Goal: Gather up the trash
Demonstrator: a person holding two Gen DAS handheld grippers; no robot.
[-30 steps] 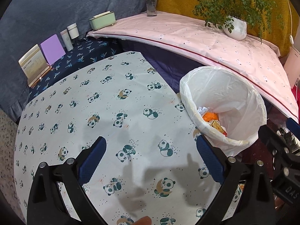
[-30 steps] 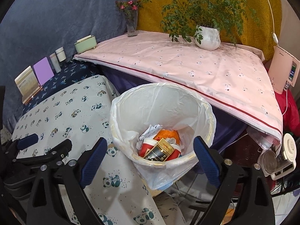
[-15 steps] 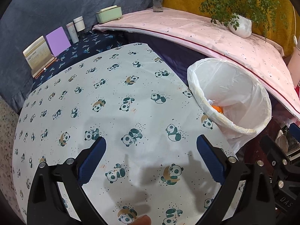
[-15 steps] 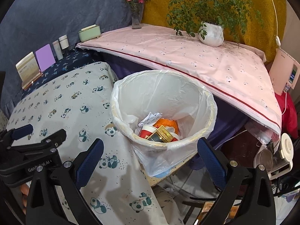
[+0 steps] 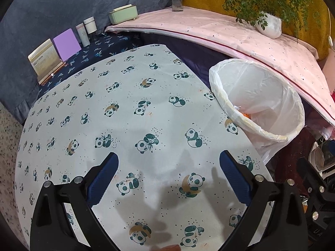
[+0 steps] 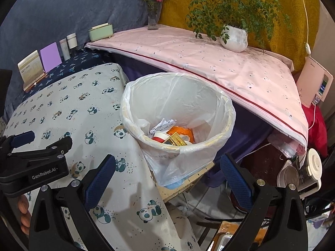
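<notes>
A bin lined with a white bag (image 6: 209, 104) stands at the right edge of the panda-print table (image 6: 69, 113). Inside it lie crumpled paper (image 6: 163, 124), an orange wrapper (image 6: 181, 131), a red cup (image 6: 160, 137) and a gold box (image 6: 177, 141). My right gripper (image 6: 167, 177) is open and empty, in front of and below the bin. My left gripper (image 5: 168, 176) is open and empty above the bare panda cloth (image 5: 125, 115), with the bin (image 5: 261, 104) to its right. The left gripper also shows in the right wrist view (image 6: 23, 138).
A pink-covered shelf (image 6: 209, 56) behind the bin carries a potted plant (image 6: 234, 37), a flower vase (image 6: 152, 16) and a green box (image 6: 100, 31). Cards and jars (image 5: 62, 48) stand at the table's far left. Appliances and clutter (image 6: 303, 171) sit low on the right.
Both grippers have drawn back and away from the bin. The left view now shows more of the table and less of the bin's inside. Both stay open.
</notes>
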